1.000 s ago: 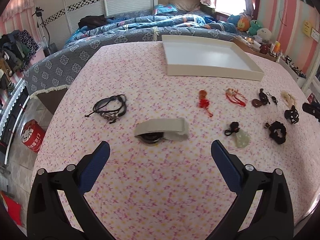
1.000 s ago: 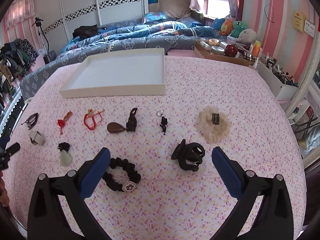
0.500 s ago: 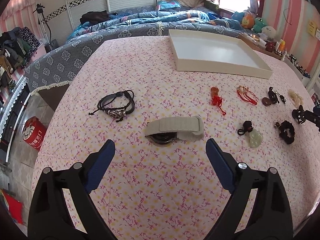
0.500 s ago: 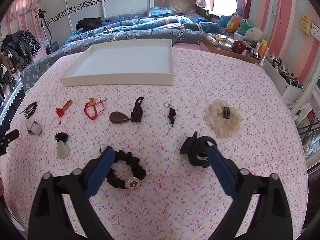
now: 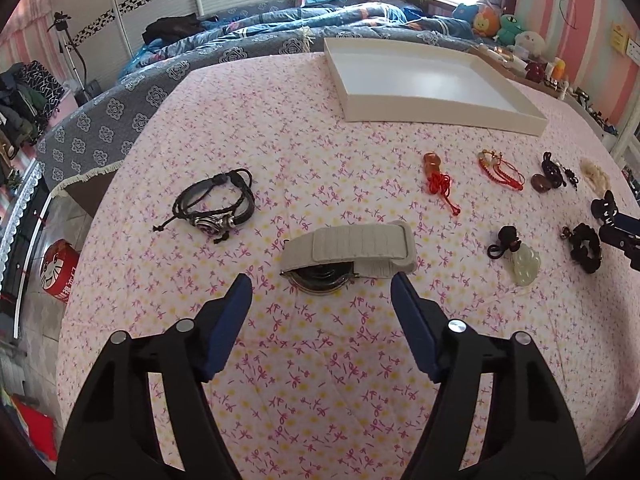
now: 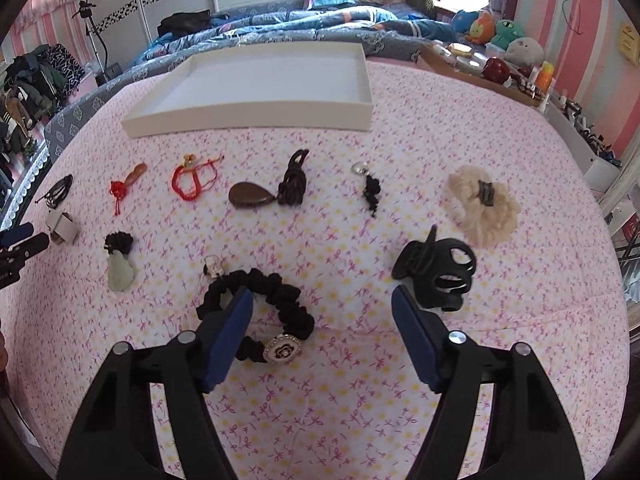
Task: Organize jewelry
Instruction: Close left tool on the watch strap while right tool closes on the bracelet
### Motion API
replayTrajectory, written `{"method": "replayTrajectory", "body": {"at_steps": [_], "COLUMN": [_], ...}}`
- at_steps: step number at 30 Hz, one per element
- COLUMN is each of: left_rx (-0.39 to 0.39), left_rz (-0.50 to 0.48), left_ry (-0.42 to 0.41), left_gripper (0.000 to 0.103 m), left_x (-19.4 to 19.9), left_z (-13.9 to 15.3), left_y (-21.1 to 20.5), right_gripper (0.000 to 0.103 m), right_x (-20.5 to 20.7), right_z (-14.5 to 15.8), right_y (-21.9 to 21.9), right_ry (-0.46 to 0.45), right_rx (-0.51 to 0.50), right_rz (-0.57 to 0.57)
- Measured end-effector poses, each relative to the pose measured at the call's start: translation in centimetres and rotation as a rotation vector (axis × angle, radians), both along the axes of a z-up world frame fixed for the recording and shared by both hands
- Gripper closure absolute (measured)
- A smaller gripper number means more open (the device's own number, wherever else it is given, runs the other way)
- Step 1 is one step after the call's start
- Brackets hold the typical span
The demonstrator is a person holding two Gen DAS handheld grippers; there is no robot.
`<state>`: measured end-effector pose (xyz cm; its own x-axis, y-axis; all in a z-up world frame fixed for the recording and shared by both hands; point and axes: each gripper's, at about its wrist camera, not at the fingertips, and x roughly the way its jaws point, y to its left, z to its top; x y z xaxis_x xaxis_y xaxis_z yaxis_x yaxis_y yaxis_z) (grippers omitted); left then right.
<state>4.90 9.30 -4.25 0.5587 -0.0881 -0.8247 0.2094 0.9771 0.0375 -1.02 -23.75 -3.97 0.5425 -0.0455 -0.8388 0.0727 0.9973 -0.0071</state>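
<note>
Lying just beyond the spread fingers of the left gripper (image 5: 321, 292), the watch (image 5: 347, 253) rests on the worktop (image 5: 304, 128); the right gripper (image 6: 322, 304), fingers apart, straddles the near-left black scrunchie (image 6: 264, 312).

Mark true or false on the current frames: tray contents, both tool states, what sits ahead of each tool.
1. The white tray already holds jewelry. False: it is empty; every piece lies on the pink floral cloth.
2. The left tool is open, holding nothing. True.
3. The watch with the beige band lies just ahead of the left tool. True.
4. The right tool is shut on the black hair claw. False: it is open; the claw lies beside its right finger.
5. The black scrunchie lies partly under the right tool's left finger. True.
</note>
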Motion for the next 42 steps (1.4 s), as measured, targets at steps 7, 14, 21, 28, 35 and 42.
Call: {"method": "replayTrajectory", "body": {"at_steps": [7,14,21,28,35,42], "left_rx": [0.018,0.015,0.014,0.004,-0.011,-0.043], "left_rz": [-0.012,-0.034,-0.057,-0.057,-0.044,-0.034], "left_ry": [0.002,0.011,0.012,0.015,0.016,-0.001], "left_gripper": [0.034,0.048,0.053,0.071,0.08,0.083], "left_x": [1.2,2.2,3.1,3.7,3.8,3.2], "left_z": [-0.5,-0.9,-1.1,-1.1,-1.0,0.5], "left_y": [-0.4,-1.0,-1.8,-1.9,-1.7,-1.8], "right_gripper": [0.031,0.039,0.054,0.075,0.09,0.091], "right_x": [0.4,0.8,1.1,1.3,1.5,1.6], "right_z": [-1.0,-1.5,-1.8,-1.8,-1.6,0.8], "right_y": [0.4,0.4,0.4,0.5,0.1,-1.0], "right_ry": [0.028,0.049,0.064,0.057,0.054,-0.022], "right_rx": [0.003,0.003,0.005,0.022,0.065,0.06], "right_rz": [0.016,0.021,0.031,0.056,0.072,0.066]}}
